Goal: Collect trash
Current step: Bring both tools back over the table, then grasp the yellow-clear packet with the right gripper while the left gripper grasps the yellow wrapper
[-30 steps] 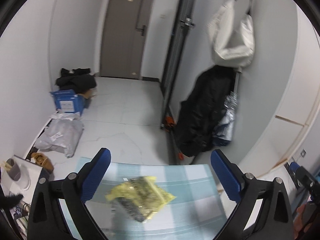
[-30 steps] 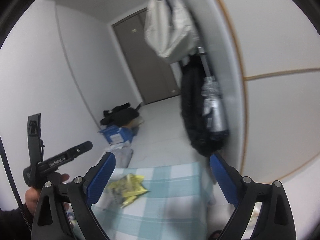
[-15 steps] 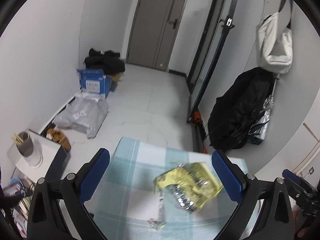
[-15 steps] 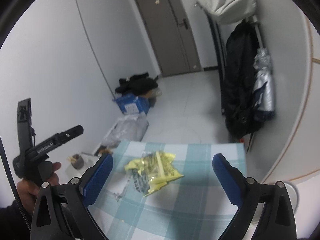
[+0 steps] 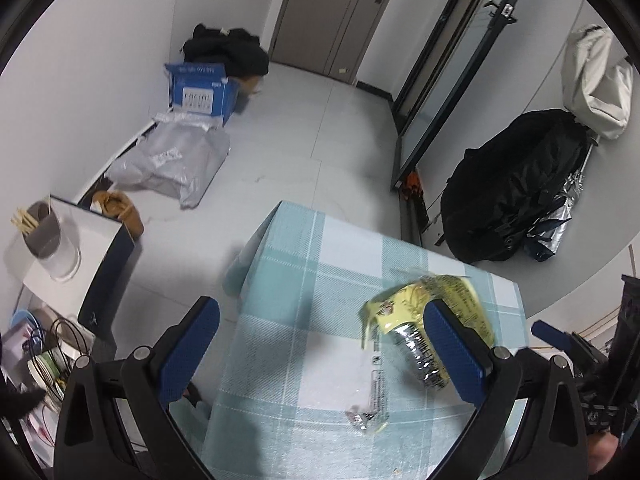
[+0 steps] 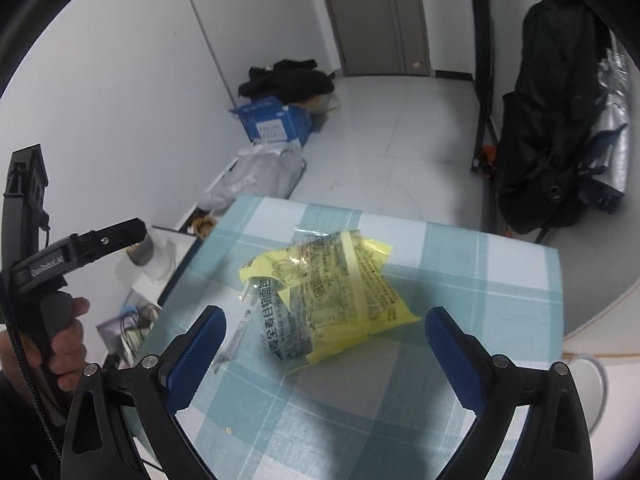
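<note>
Yellow wrapper (image 5: 404, 312) half hidden behind the wide-open left tool (image 5: 320, 344); right tool (image 6: 326, 344) agape too.

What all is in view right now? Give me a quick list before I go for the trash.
Yellow wrapper: one, yellow and clear, mid-table.
Small clear wrapper scrap: one, near table's edge.
Table: one, teal-white check cloth.
Blue box: one, floor by wall.
Grey plastic bag: one, floor.
Black coat: one, hanging at wall.
White bag: one, hanging above coat.
Left gripper: open.
Right gripper: open, over yellow wrapper.
</note>
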Tool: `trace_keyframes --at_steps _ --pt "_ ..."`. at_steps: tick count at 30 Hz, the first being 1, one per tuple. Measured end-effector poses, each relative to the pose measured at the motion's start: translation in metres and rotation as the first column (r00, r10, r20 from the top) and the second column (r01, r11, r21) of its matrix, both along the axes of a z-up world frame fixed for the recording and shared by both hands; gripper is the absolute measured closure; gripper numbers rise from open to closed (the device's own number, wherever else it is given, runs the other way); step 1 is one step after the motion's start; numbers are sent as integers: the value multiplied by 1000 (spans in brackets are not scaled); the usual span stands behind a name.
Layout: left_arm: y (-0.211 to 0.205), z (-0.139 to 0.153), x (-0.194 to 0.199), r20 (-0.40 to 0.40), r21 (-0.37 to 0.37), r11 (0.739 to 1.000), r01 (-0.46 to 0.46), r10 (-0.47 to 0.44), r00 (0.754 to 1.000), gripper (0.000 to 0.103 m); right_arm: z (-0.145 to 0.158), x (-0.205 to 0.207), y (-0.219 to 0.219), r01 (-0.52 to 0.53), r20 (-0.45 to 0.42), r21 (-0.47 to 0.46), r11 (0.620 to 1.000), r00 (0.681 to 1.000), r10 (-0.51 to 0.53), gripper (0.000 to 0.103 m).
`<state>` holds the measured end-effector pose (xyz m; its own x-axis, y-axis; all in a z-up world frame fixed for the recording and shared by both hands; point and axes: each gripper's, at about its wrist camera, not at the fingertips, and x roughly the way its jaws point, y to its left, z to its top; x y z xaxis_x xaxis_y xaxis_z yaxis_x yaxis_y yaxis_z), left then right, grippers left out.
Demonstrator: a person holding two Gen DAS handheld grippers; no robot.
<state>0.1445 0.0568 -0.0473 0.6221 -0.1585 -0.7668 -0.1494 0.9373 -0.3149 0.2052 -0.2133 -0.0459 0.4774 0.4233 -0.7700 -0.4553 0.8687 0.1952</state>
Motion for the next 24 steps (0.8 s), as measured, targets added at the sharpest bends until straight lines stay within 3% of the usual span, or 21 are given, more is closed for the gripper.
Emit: trace_keyframes --at_steps 12,16,18,20,24 --pt "11 -8 1 -45 -11 1000 -13 13 999 3 -43 56 28 -21 -115 -109 994 993 9 7" --pt "11 -8 3 -44 9 1000 -20 21 999 3 -52 65 31 -24 -136 -127 992 991 7 20" --pt "10 -7 3 -40 15 1000 -17 18 999 3 -56 67 31 -33 -154 -129 991 988 13 32" --pt "9 -7 2 -36 22 1000 -15 16 999 3 -56 67 29 -42 -164 -119 992 986 22 35" --pt "8 -7 1 -35 31 999 -11 12 999 3 -53 63 26 -57 -166 -95 994 985 41 54"
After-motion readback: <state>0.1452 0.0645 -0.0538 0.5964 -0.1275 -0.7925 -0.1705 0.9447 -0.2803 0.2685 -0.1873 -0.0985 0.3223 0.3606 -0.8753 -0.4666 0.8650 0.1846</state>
